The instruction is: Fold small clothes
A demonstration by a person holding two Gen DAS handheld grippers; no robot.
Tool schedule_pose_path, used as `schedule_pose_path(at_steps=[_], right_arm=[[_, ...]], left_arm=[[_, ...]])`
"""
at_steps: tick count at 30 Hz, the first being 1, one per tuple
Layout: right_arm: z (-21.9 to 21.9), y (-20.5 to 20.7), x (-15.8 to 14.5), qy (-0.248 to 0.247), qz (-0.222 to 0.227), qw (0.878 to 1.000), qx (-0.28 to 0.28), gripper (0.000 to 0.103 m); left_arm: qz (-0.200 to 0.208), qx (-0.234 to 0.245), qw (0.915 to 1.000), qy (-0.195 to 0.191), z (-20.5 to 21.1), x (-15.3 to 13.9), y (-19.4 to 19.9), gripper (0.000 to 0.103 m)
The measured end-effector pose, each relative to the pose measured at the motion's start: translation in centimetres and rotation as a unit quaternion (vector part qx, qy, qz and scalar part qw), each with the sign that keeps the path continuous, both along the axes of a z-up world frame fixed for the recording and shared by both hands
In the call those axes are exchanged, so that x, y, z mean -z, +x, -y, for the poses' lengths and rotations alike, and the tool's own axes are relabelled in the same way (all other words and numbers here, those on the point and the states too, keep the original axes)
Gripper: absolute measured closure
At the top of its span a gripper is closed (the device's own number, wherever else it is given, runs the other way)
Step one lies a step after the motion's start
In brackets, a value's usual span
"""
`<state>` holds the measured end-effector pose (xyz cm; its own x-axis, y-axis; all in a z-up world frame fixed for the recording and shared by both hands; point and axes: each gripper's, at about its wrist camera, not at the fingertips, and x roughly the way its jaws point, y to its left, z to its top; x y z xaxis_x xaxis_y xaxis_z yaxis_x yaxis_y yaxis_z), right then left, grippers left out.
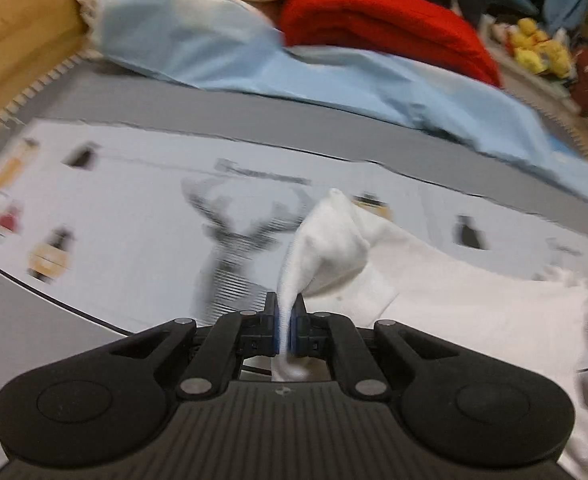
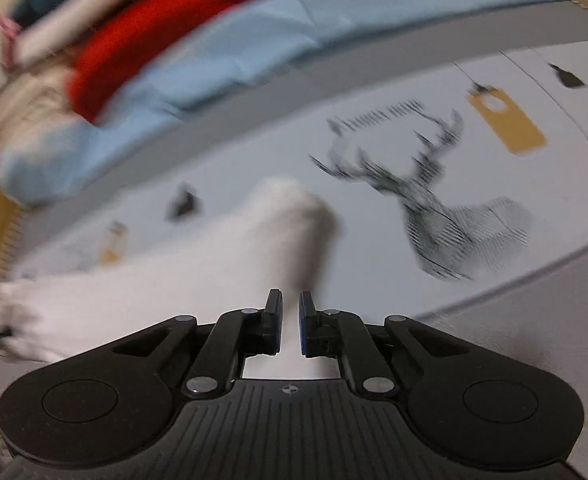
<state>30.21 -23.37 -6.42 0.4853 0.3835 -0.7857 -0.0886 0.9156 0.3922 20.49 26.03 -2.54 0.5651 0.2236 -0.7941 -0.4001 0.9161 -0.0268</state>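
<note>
Inspector A: Left claw (image 1: pixel 285 312) is clamped on a bunched edge of the white garment (image 1: pixel 434 292); right claw (image 2: pixel 290 310) pinches it with a small gap.

Inspector B: Garment trails over the deer-print mat (image 1: pixel 133 216). That looser right grip may slip, skewing the fold.

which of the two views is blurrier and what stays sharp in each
Right wrist view: blurrier, with the red blanket and white cloth garment smeared by motion, and only the right gripper crisp. Left wrist view: milder blur on the grey deer-print mat, while the left gripper and the pinched white fabric are fairly sharp. Both show fisheye bending of edges.
</note>
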Motion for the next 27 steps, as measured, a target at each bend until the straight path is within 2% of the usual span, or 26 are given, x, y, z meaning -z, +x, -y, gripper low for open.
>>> schedule_pose_path(at_steps=[1, 3, 4, 6, 8, 9, 11, 14, 17, 20, 22, 23, 26, 27], right_arm=[[-0.2, 0.1, 0.5, -0.008, -0.012, 1.000, 0.006, 0.094], [-0.5, 0.1, 1.2, -0.014, -0.028, 0.999, 0.011, 0.089], [-0.8, -0.2, 1.3, -0.011, -0.025, 1.000, 0.002, 0.086], [-3.0, -0.7, 1.0, -0.008, -0.009, 0.999, -0.045, 0.084], [-5.6, -1.9, 0.6, -0.010, 0.007, 0.993, -0.115, 0.078], [-7.1, -2.9, 0.6, -0.020, 0.013, 0.986, -0.166, 0.072], [-9.0, -4.7, 0.4, -0.064, 0.029, 0.969, -0.237, 0.067], [-9.5, -7.6, 1.0, -0.129, 0.049, 0.941, -0.309, 0.058], [-8.1, -10.2, 2.4, -0.166, 0.044, 0.915, -0.366, 0.053], [-6.6, -12.6, 4.3, -0.215, 0.058, 0.887, -0.405, 0.052], [-5.4, -13.8, 4.6, -0.243, 0.077, 0.874, -0.414, 0.053], [-4.8, -13.6, 4.1, -0.243, 0.083, 0.876, -0.408, 0.054], [-1.2, -13.0, 0.7, -0.180, 0.100, 0.913, -0.353, 0.054], [0.0, -13.0, -0.6, -0.154, 0.112, 0.921, -0.339, 0.054]], left_arm=[[-0.001, -0.022, 0.9998, 0.001, -1.1, 0.0, -0.3, 0.098], [0.016, -0.053, 0.9959, -0.072, -3.2, 0.0, -1.6, 0.098], [0.022, -0.042, 0.9936, -0.102, -3.5, 0.0, -1.9, 0.098], [0.022, 0.006, 0.9946, -0.101, -2.3, -0.4, -1.4, 0.098], [0.023, 0.039, 0.9945, -0.094, -0.9, -1.1, -1.0, 0.098], [0.025, 0.046, 0.9937, -0.099, -0.4, -1.3, -0.7, 0.098], [0.024, 0.046, 0.9921, -0.114, 0.2, -1.5, -0.1, 0.098], [0.002, 0.055, 0.9899, -0.131, 1.8, -1.3, 0.5, 0.098], [-0.009, 0.104, 0.9822, -0.156, 5.1, -1.5, 1.6, 0.098], [0.009, 0.158, 0.9711, -0.179, 9.9, -3.1, 2.3, 0.098], [0.018, 0.188, 0.9645, -0.185, 13.9, -4.0, 2.8, 0.098], [0.022, 0.196, 0.9604, -0.197, 16.1, -4.6, 3.2, 0.098], [0.021, 0.240, 0.9450, -0.222, 23.4, -6.5, 5.4, 0.098], [0.021, 0.258, 0.9396, -0.225, 26.3, -7.7, 6.4, 0.098]])
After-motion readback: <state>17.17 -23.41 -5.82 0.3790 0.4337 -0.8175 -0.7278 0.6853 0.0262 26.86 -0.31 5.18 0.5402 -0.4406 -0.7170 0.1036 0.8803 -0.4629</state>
